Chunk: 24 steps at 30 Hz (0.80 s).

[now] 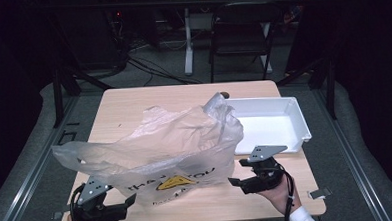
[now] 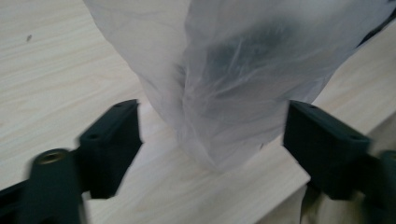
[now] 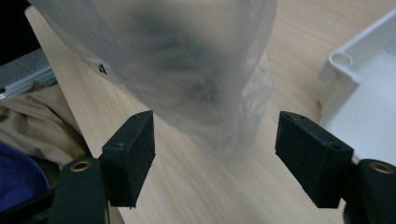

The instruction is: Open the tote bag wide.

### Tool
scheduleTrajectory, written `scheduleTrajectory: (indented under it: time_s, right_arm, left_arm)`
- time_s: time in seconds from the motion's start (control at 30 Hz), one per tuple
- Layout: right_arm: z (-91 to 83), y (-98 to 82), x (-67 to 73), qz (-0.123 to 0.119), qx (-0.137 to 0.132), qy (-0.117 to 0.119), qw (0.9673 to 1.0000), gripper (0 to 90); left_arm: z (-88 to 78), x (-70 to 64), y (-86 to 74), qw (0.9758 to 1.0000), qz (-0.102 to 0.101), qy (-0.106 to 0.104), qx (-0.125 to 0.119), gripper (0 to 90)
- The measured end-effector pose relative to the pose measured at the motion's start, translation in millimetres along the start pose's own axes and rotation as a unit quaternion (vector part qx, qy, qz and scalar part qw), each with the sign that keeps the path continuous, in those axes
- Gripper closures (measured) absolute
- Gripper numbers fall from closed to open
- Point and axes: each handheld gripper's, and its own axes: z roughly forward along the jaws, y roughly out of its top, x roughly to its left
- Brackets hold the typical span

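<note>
One table carries everything we see; on its near half lies a big, crumpled, see-through plastic bag with dark lettering and a yellow mark, a white tray just beside it. Our left gripper and right gripper both stand wide open at the bag's lower corners, pads clear of it.
</note>
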Motion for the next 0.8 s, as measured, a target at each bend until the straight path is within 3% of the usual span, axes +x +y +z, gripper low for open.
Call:
scheduleTrajectory:
  time_s: [0.03,0.1,0.13,0.23,0.27,0.3,0.33,0.4,0.47,0.6,0.77,0.8]
  right_arm:
    - [0.5,6.8,2.9,-0.006,-0.011,0.009,0.9999,31.3]
    - [0.9,8.8,3.6,-0.005,-0.016,0.011,0.9998,32.8]
    - [1.4,14.3,3.5,-0.008,-0.025,0.01,0.9996,40.3]
    - [2.5,18.3,0.7,-0.005,-0.03,0.013,0.9994,47.3]
    - [3.5,20.5,-1.3,0.0,-0.034,0.016,0.9993,54.0]
    - [6.6,24.8,-4.8,0.002,-0.036,0.016,0.9992,63.0]
    - [6.6,24.8,-4.8,0.002,-0.036,0.016,0.9992,63.0]
    - [15.3,28.8,-9.7,0.002,-0.028,0.014,0.9995,78.0]
    - [21.9,29.6,-12.2,0.007,-0.023,0.016,0.9996,84.9]
    - [30.6,28.5,-16.3,0.014,-0.004,0.021,0.9997,90.0]
    - [38.8,22.1,-17.2,0.024,0.02,0.013,0.9994,90.0]
    - [40.7,21.0,-17.6,0.029,0.026,0.012,0.9992,90.0]
  left_arm:
    - [1.8,1.7,2.8,0.9999,-0.004,0.009,-0.009,36.7]
    - [2.9,3.8,4.1,0.9998,-0.006,0.011,-0.016,39.5]
    - [4.8,9.4,5.8,0.9996,-0.013,0.009,-0.025,47.6]
    - [7.9,14.3,5.6,0.9994,-0.02,0.002,-0.028,57.7]
    - [10.1,16.7,5.7,0.9995,-0.021,0.001,-0.025,57.7]
    - [11.8,17.9,5.9,0.9994,-0.024,-0.003,-0.023,64.8]
    - [13.6,19.7,6.7,0.9995,-0.025,-0.007,-0.02,64.8]
    - [17.5,22.1,8.8,0.9993,-0.028,-0.014,-0.018,75.4]
    - [25.4,25.1,13.1,0.9991,-0.031,-0.025,-0.015,80.2]
    - [37.3,25.2,17.7,0.9994,-0.016,-0.03,0.005,87.5]
    - [44.3,26.4,15.3,0.999,-0.01,-0.035,0.028,89.0]
    - [46.3,27.3,13.7,0.9988,-0.019,-0.035,0.029,89.1]
